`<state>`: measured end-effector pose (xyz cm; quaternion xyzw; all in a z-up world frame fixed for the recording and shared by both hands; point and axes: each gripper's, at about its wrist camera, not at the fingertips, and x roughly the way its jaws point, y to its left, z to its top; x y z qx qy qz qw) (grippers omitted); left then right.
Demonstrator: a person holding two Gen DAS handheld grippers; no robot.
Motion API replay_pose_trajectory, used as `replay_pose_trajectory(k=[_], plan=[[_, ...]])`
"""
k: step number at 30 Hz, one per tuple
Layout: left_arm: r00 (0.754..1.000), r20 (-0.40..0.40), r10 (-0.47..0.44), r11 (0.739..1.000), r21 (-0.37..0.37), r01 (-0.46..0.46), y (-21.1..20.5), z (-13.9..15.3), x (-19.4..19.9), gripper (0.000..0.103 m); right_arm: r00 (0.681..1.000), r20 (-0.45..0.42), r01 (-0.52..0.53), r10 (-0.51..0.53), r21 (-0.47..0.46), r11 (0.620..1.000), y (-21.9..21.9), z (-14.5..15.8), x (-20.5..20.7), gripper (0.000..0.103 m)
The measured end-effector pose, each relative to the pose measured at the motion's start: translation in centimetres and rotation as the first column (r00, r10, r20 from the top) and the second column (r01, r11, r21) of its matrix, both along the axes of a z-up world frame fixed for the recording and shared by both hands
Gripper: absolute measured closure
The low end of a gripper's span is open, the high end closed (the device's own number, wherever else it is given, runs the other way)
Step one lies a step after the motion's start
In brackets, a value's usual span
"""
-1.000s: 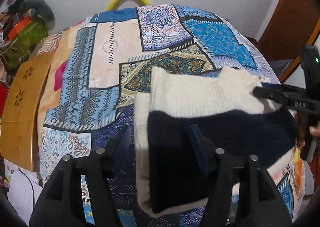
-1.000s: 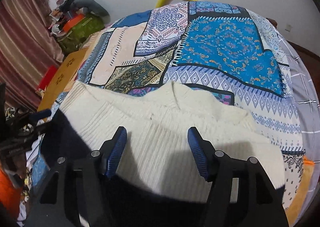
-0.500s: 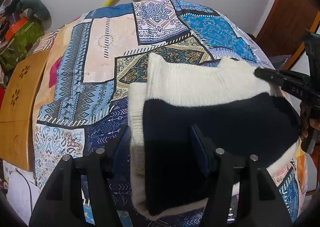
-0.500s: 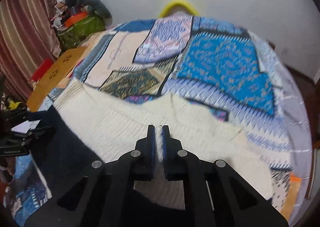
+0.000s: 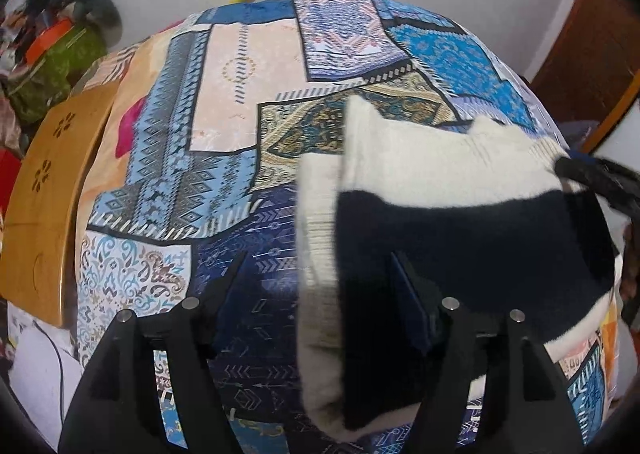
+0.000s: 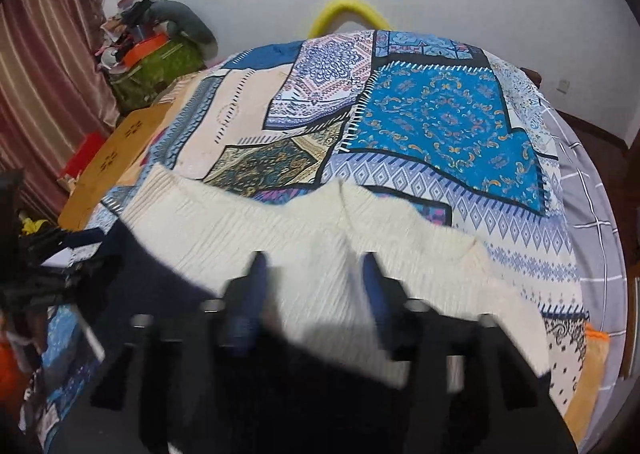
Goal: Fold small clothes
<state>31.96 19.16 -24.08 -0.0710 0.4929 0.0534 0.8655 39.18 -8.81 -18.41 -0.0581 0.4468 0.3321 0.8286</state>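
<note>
A small cream and navy knit sweater (image 5: 432,190) lies partly folded on the patchwork bedspread (image 5: 224,126). My left gripper (image 5: 316,286) is open just above the sweater's left edge and holds nothing. In the right wrist view the sweater (image 6: 304,238) lies spread under my right gripper (image 6: 314,278), which is open and motion-blurred above the cream part. The right gripper's black body shows at the right edge of the left wrist view (image 5: 596,178).
A wooden board (image 5: 44,190) leans at the bed's left side. A pile of bags and clothes (image 6: 156,42) sits in the far left corner. A yellow curved thing (image 6: 348,10) stands behind the bed. A striped curtain (image 6: 40,66) hangs at left.
My right gripper shut over the cream part half a second ago and is now open again, moving. My left gripper stayed open and shifted slightly left over the sweater's edge.
</note>
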Motion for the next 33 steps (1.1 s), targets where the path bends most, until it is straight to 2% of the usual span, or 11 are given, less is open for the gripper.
replay_pose_trajectory(k=[7, 10, 14, 21, 25, 29, 33], plan=[[0.999, -0.014, 0.041, 0.999, -0.018, -0.041, 1.6, -0.1, -1.2, 0.028, 0.999, -0.039, -0.016, 0.015, -0.015, 1.000, -2.3, -0.4, -2.0, 0.049], [0.998, -0.020, 0.067, 0.998, -0.011, -0.067, 2.2, -0.2, -2.0, 0.017, 0.998, -0.067, -0.002, -0.001, -0.044, 0.999, -4.3, -1.6, -2.6, 0.049], [0.995, -0.032, 0.096, 0.994, -0.041, -0.097, 2.8, -0.3, -3.1, 0.017, 0.993, -0.110, 0.047, -0.052, -0.047, 0.998, -7.5, -2.5, -3.2, 0.037], [0.987, -0.033, 0.155, 0.987, -0.036, -0.156, 3.0, 0.9, -5.5, 0.017, 0.975, -0.152, 0.158, -0.161, -0.032, 0.987, -13.0, -2.7, -4.3, 0.036], [0.983, -0.045, 0.177, 0.978, -0.100, -0.181, 3.0, 1.2, -6.7, 0.017, 0.974, -0.111, 0.188, -0.195, -0.070, 0.980, -14.1, -1.9, -5.1, 0.036], [0.982, -0.065, 0.176, 0.964, -0.189, -0.185, 2.0, 1.1, -7.7, 0.017, 0.977, -0.088, 0.189, -0.193, -0.059, 0.980, -14.6, -1.0, -5.8, 0.036], [0.986, -0.090, 0.137, 0.947, -0.280, -0.157, 0.1, 0.7, -8.6, 0.017, 0.981, -0.077, 0.176, -0.177, -0.022, 0.984, -14.4, -0.1, -6.5, 0.036]])
